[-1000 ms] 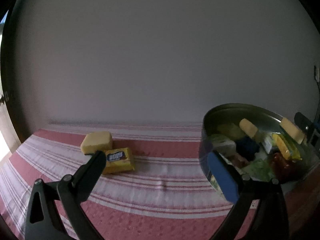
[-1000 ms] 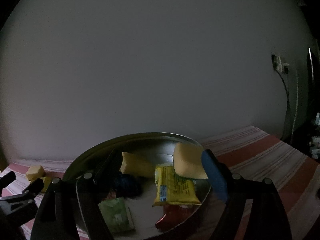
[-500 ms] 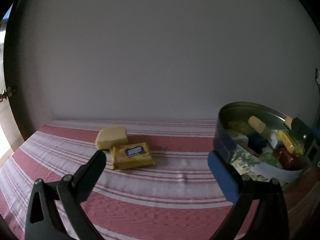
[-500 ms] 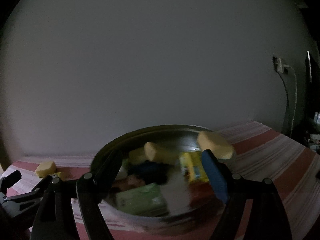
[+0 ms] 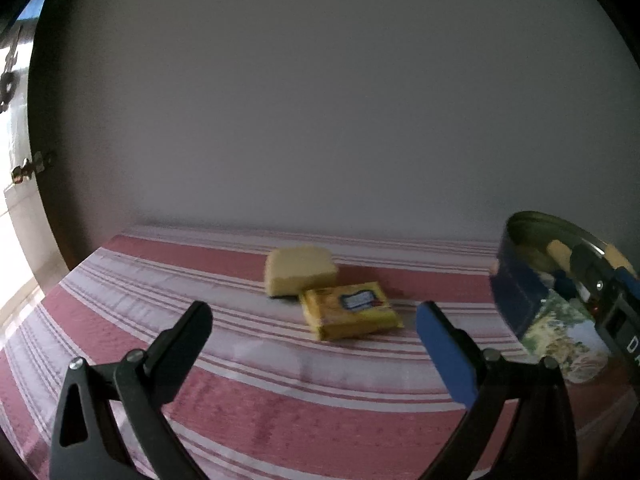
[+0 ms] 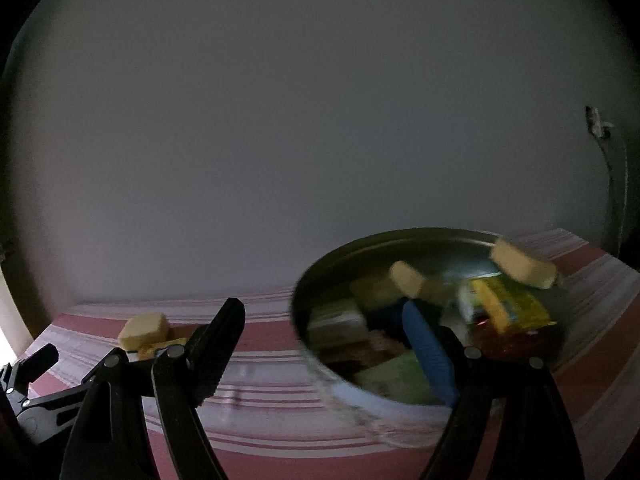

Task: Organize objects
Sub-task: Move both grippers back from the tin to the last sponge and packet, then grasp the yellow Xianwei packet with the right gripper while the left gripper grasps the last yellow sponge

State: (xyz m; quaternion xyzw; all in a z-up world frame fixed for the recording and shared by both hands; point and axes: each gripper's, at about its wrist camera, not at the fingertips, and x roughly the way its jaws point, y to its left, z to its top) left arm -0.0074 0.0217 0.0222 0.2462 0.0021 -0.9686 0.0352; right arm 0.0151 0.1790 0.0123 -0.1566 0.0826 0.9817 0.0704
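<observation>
The left gripper [image 5: 312, 328] hung above the near edge of the tabletop [image 5: 280, 412], its jaws spread wide and empty, aimed at two items not yet put away. These were a yellow sponge [image 5: 298, 276] and a yellow snack packet [image 5: 350, 310], lying touching one another toward the far edge, close to the wall. The packet sat nearer the gripper and roughly between its jaws in line of sight — in my judgement the likeliest next pick, since it lay flat and unobstructed.

The round tin [image 6: 400, 396] stood toward the right side of the tabletop, well apart from the two loose items. It already held several things: a pale sponge piece [image 6: 406, 278], a yellow wrapper [image 6: 508, 304], a green packet [image 6: 396, 376] and others too blurred to name. A further sponge [image 6: 522, 266] rested at or on the far rim; whether it lay inside or on the rim could not be told.

The right gripper [image 6: 320, 334] was likewise released and carried nothing, one jaw before the tin's mouth, the other over bare cloth.

The tin evidently served as the collecting place — the task appeared well advanced, with two items outstanding. The striped cloth might drag under a low approach.
</observation>
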